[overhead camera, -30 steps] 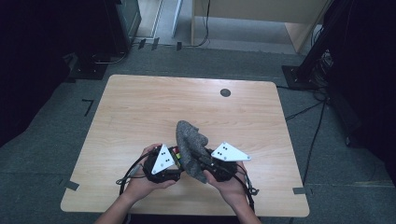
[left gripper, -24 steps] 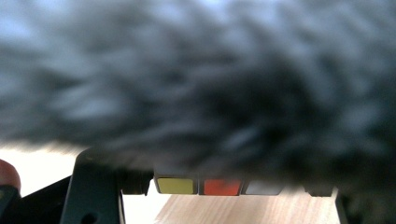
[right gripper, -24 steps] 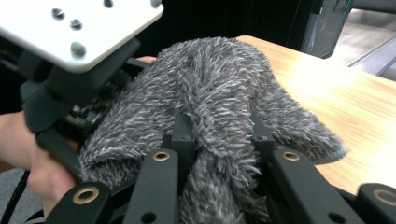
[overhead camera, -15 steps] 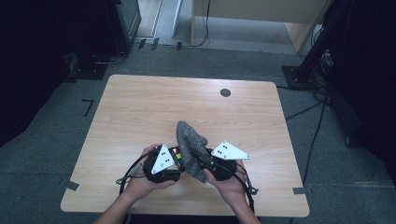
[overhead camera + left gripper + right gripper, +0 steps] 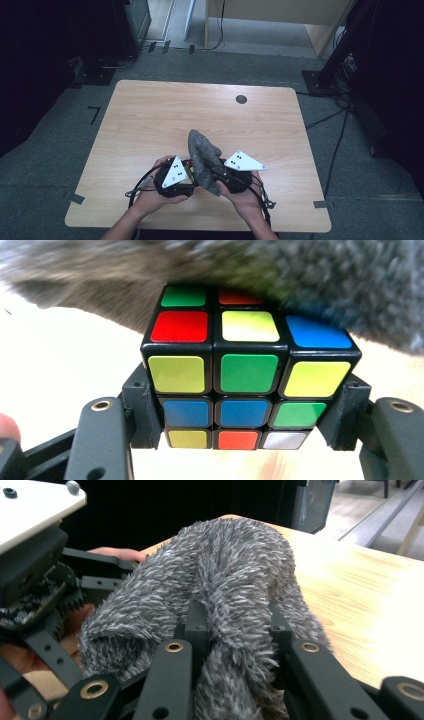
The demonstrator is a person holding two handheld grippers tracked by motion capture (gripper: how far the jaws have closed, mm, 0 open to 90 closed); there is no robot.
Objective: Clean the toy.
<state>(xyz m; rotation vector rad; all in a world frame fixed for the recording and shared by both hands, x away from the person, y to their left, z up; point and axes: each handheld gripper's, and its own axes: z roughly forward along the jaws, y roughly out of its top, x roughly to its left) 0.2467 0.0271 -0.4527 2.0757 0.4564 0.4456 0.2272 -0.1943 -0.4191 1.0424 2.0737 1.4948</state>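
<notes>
Right, we start with the cube [image 5: 248,371]: a scrambled colour-puzzle cube, clamped between the jaws of our left gripper [image 5: 248,427], pads pressing its two lower side faces, so those jaws are closed onto it. In the left gripper view we see green and yellow stickers on the near face's top row, blue, blue, green below, then yellow, red, white at the bottom. From the high view the cube [image 5: 190,171] is a small sliver of colour just beside the left gripper [image 5: 187,175], near the front edge of the table [image 5: 150,115].

Next, the grey fuzzy cloth [image 5: 225,590]: our right gripper [image 5: 235,635] has its jaws pinched on a bunched fold of it, fibres bulging up between and around the black jaws. The cloth drapes over the far top of the cube, touching it, blurred in the left gripper view [image 5: 320,280]. In the high view the cloth [image 5: 202,152] stands up between both grippers, with the right gripper [image 5: 220,176] just beside it.

Both hands, left hand [image 5: 155,197] and right hand [image 5: 245,200], sit close together at the table's near side. A small dark round spot [image 5: 241,99] lies well apart, toward the far edge.
</notes>
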